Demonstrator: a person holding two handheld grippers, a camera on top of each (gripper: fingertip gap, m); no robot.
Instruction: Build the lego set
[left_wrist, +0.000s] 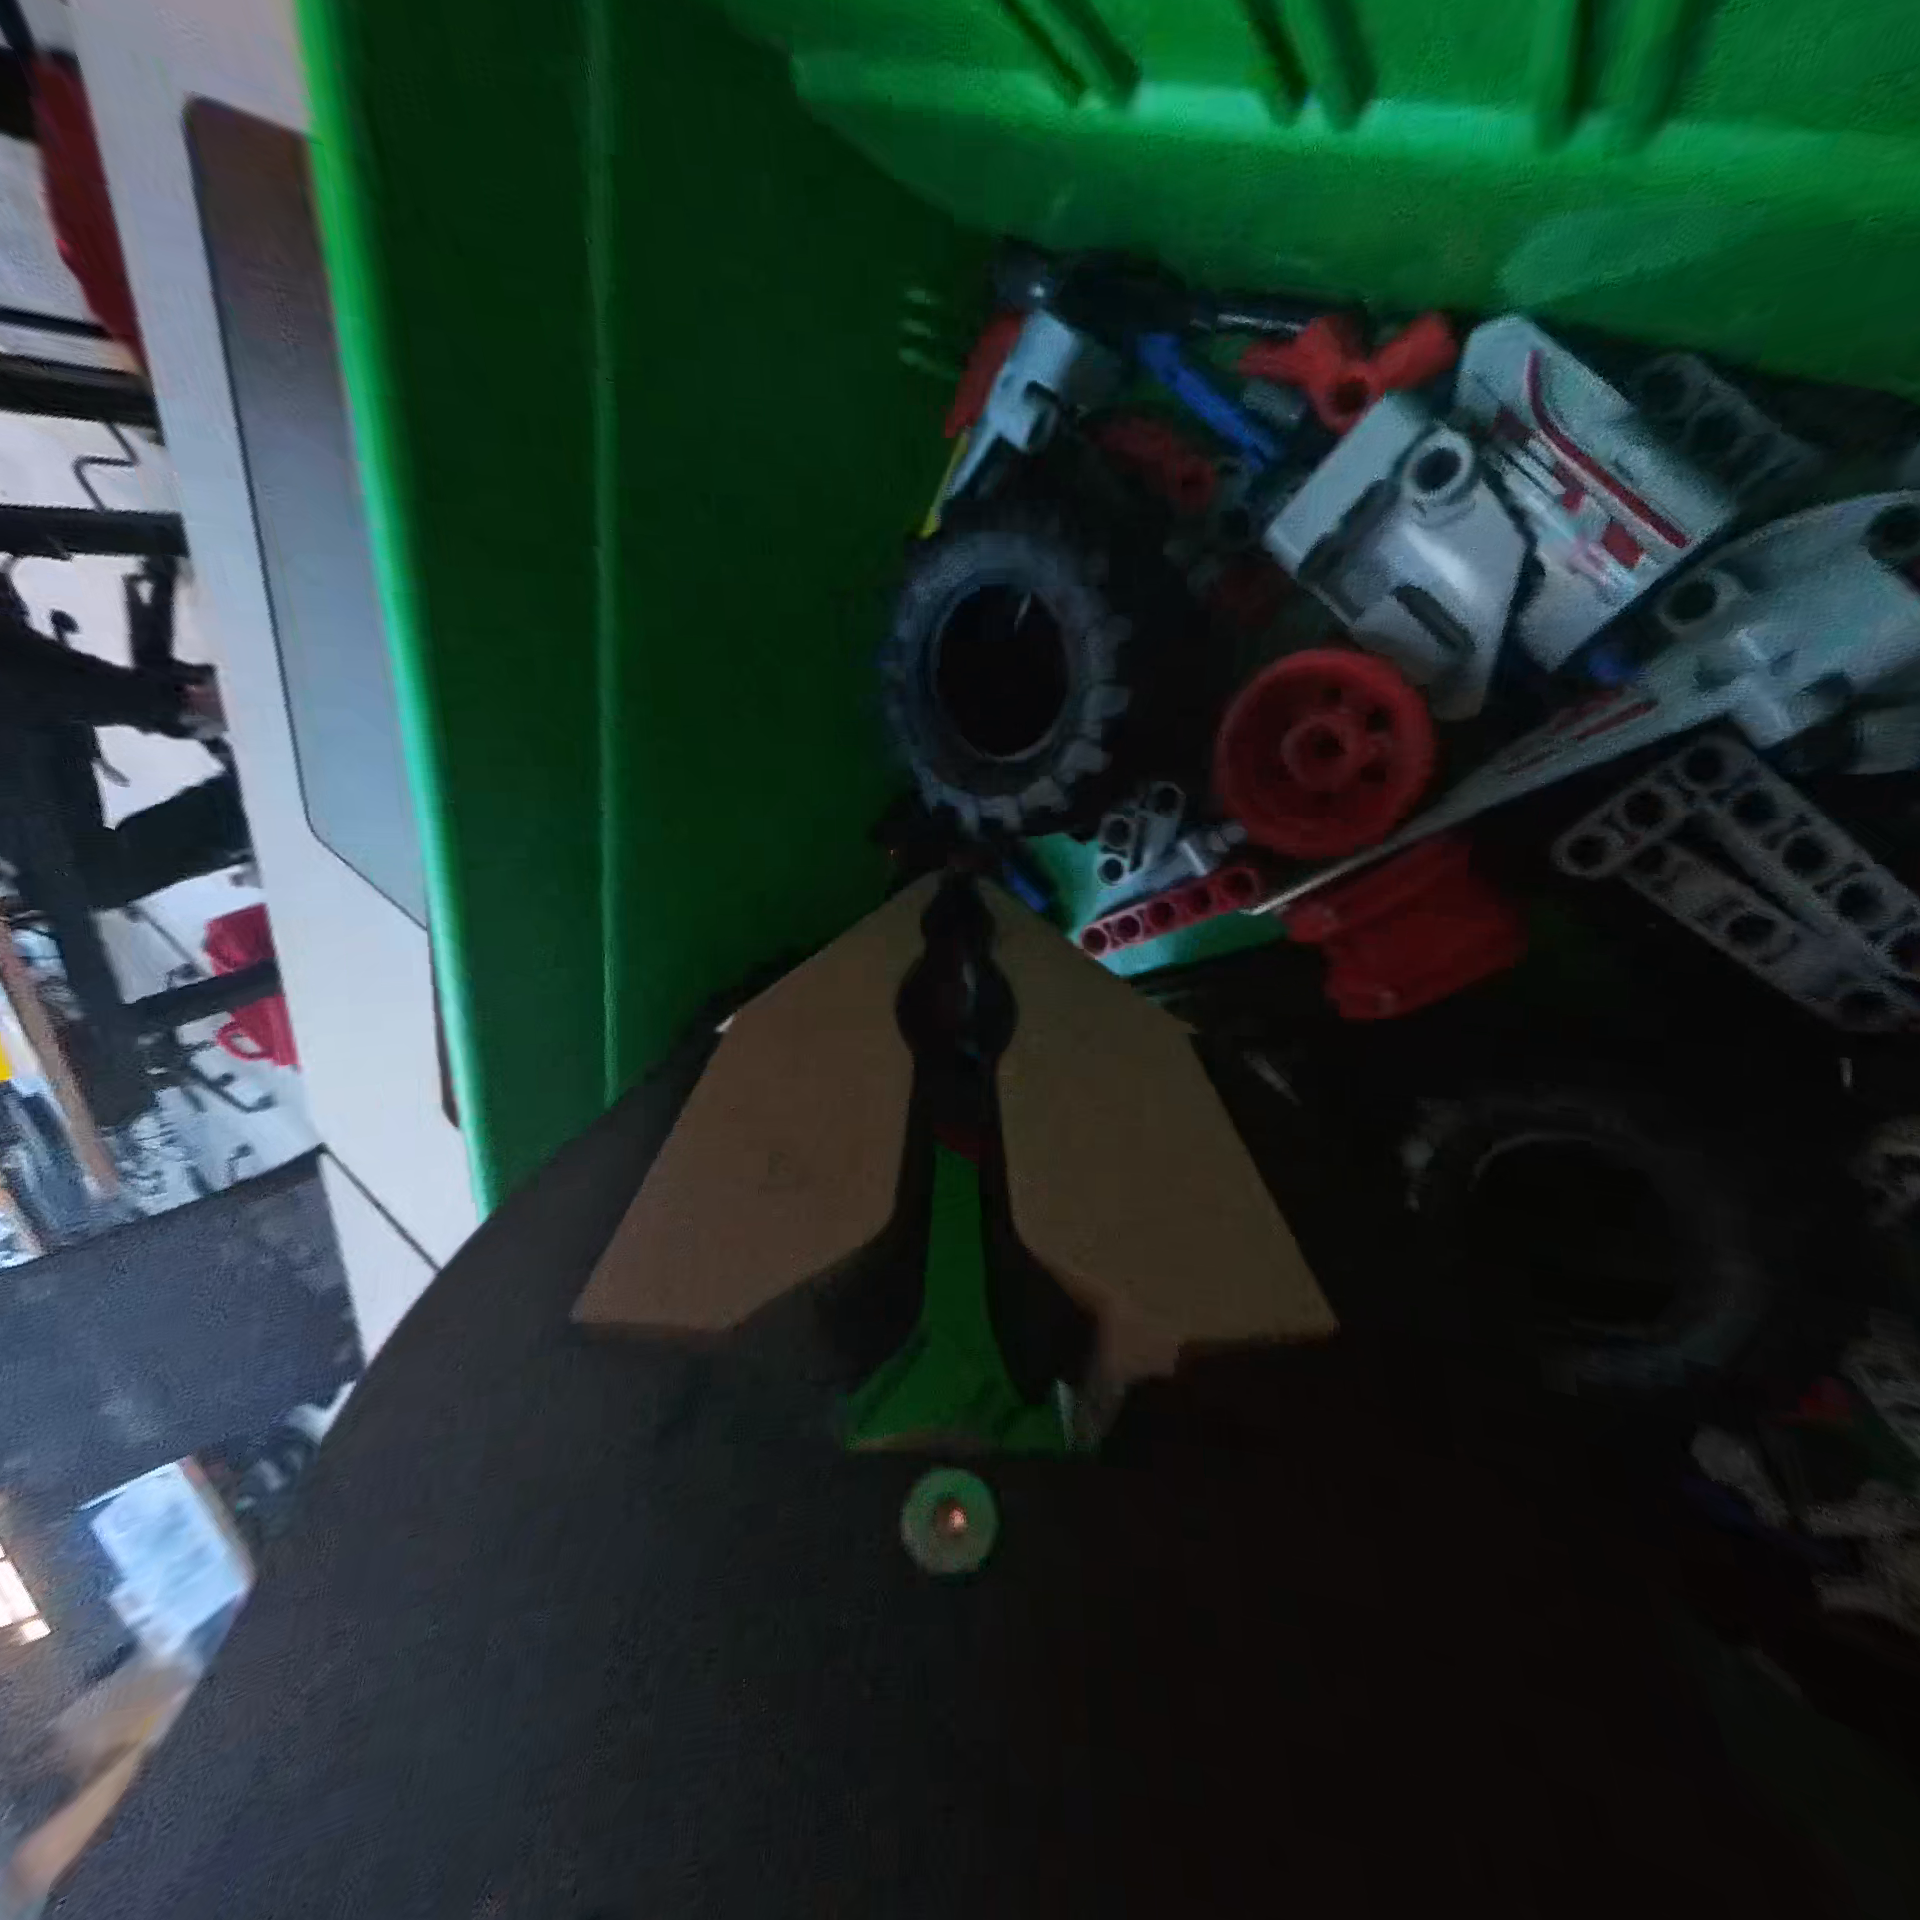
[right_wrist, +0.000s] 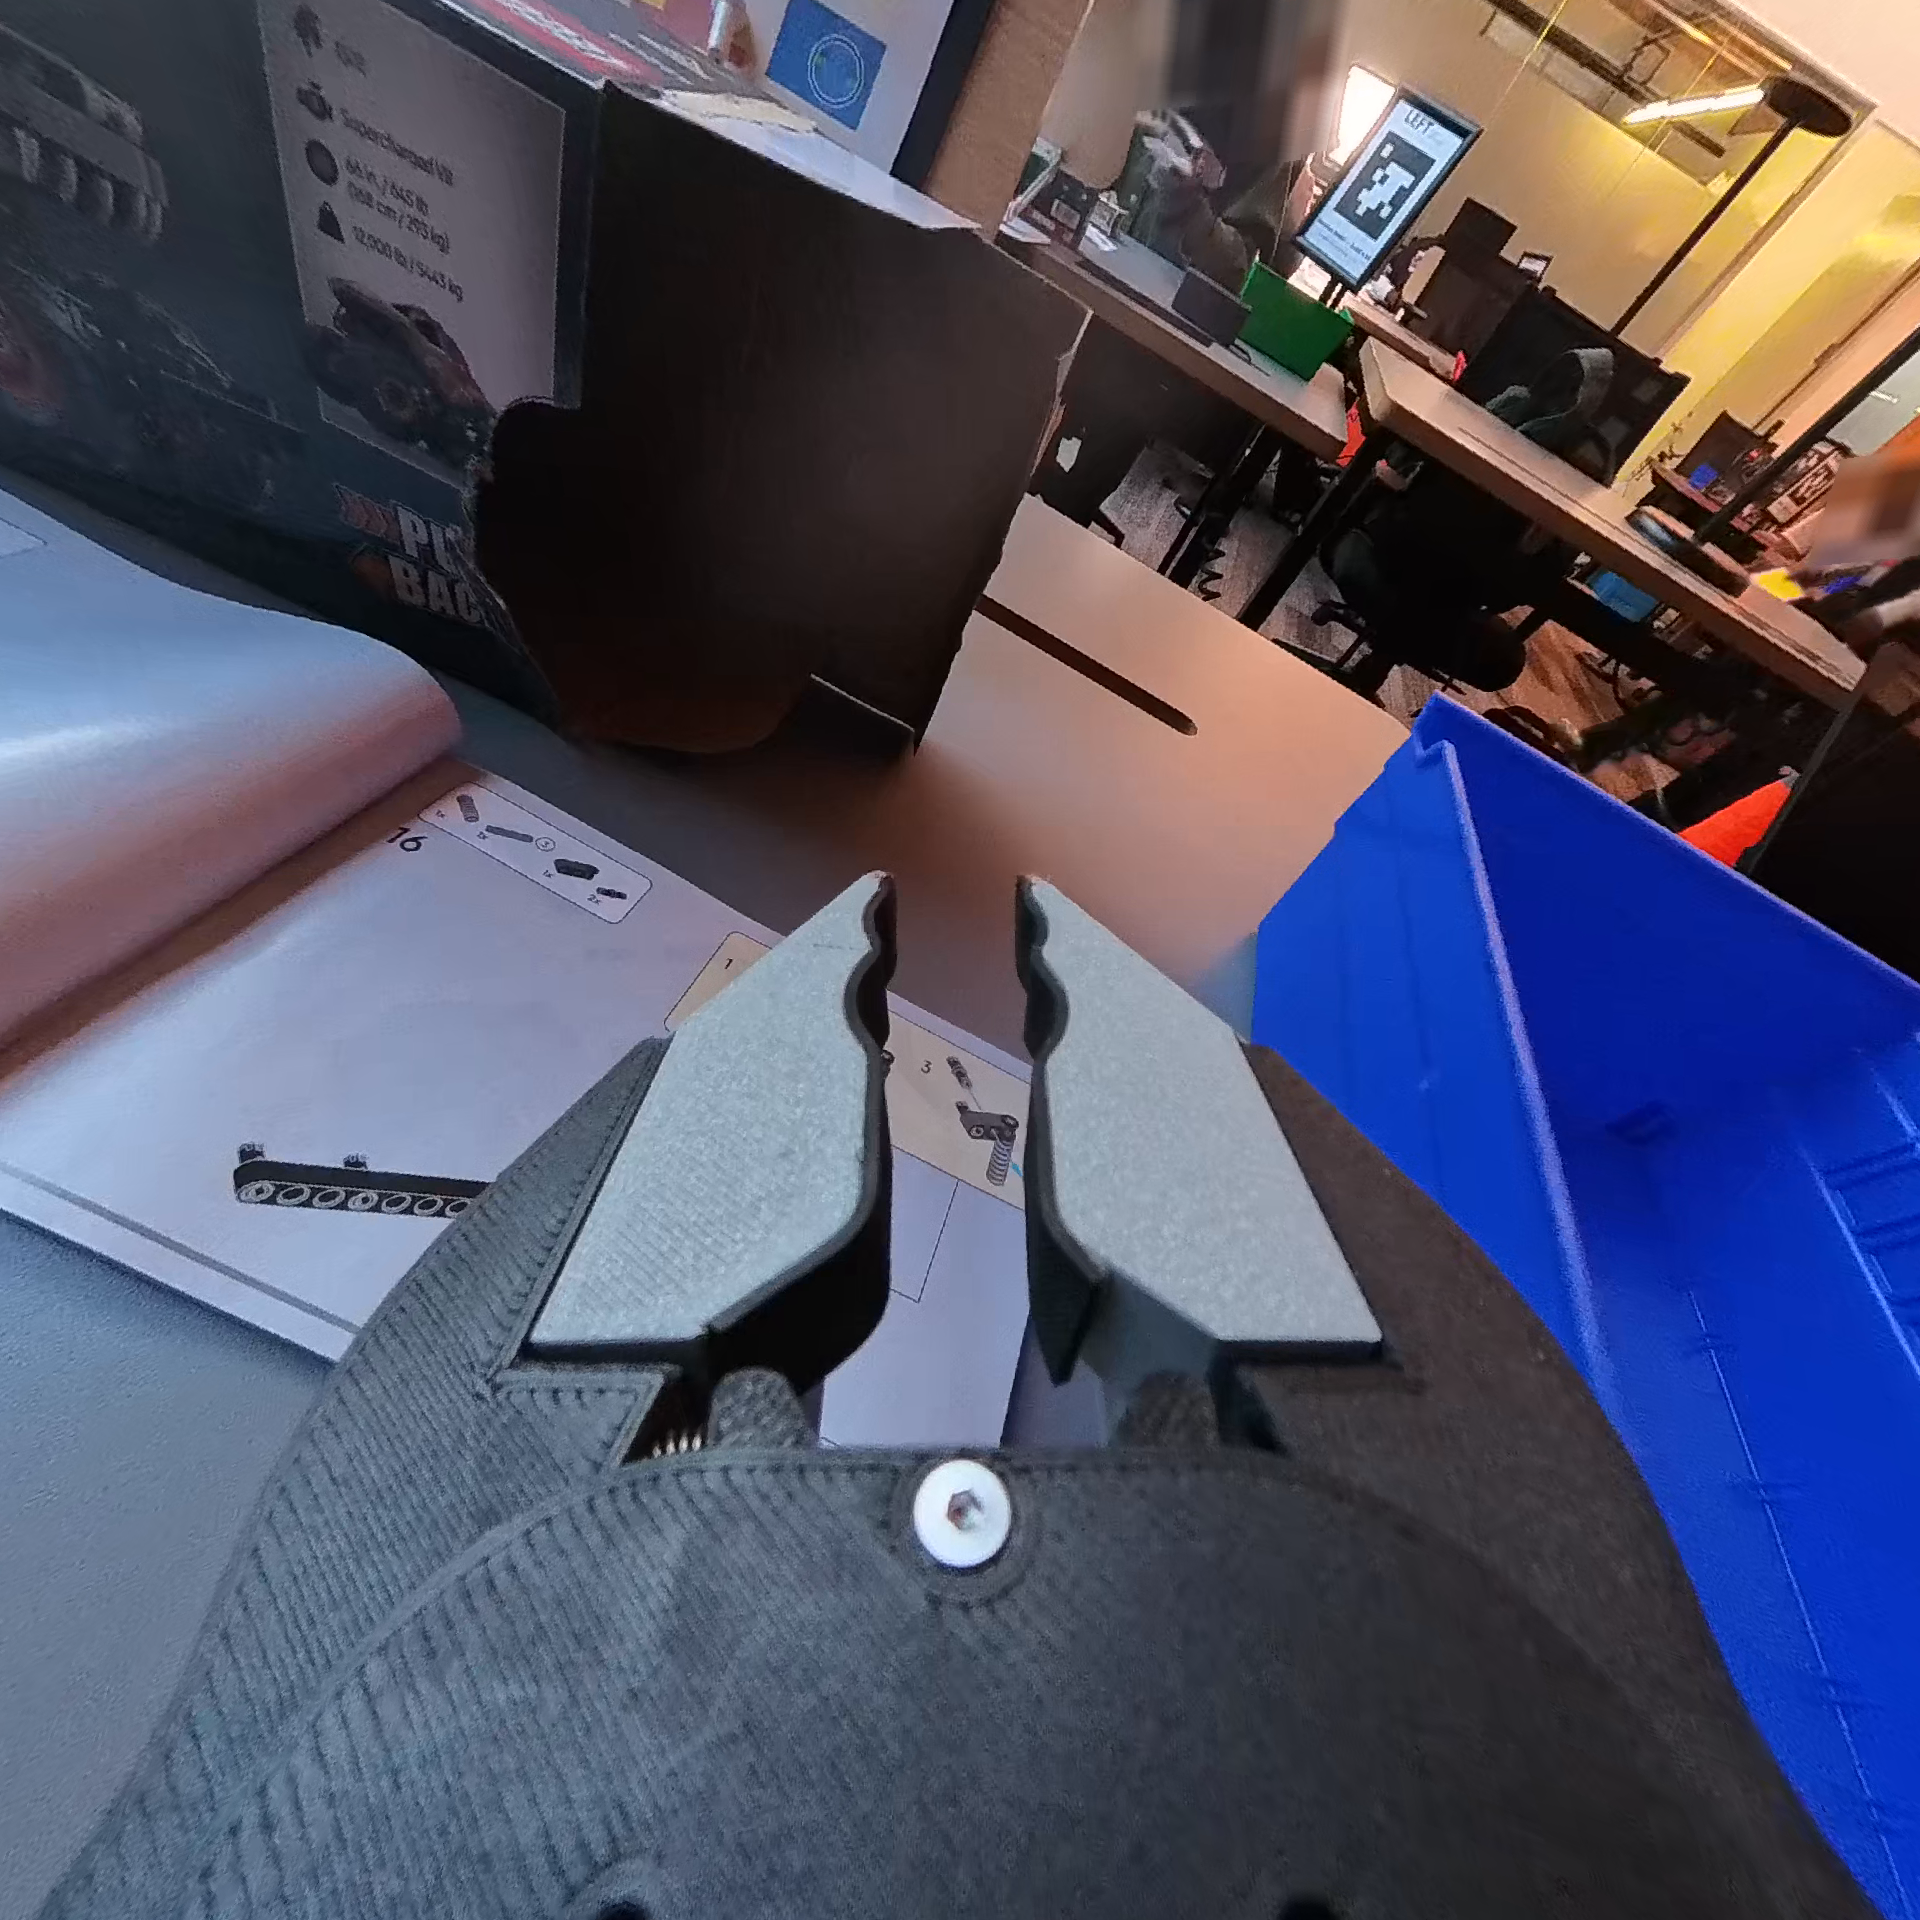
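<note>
Green bin (left_wrist: 727, 520) holds loose parts; left claw (left_wrist: 961, 914), nearly together, pinches a small dark piece near its corner. Right claw (right_wrist: 954, 914) waits apart over the manual (right_wrist: 364, 1039).

Two wrist cameras, no shared ground

Left wrist view looks steeply down, close into the green bin (left_wrist: 727, 520) of lego parts (left_wrist: 1455, 644); right wrist view faces level over the instruction booklet (right_wrist: 364, 1039) toward the office.

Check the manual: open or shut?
Open. The manual lies spread on the table, a printed page facing up and another page curling up on the left.
</note>
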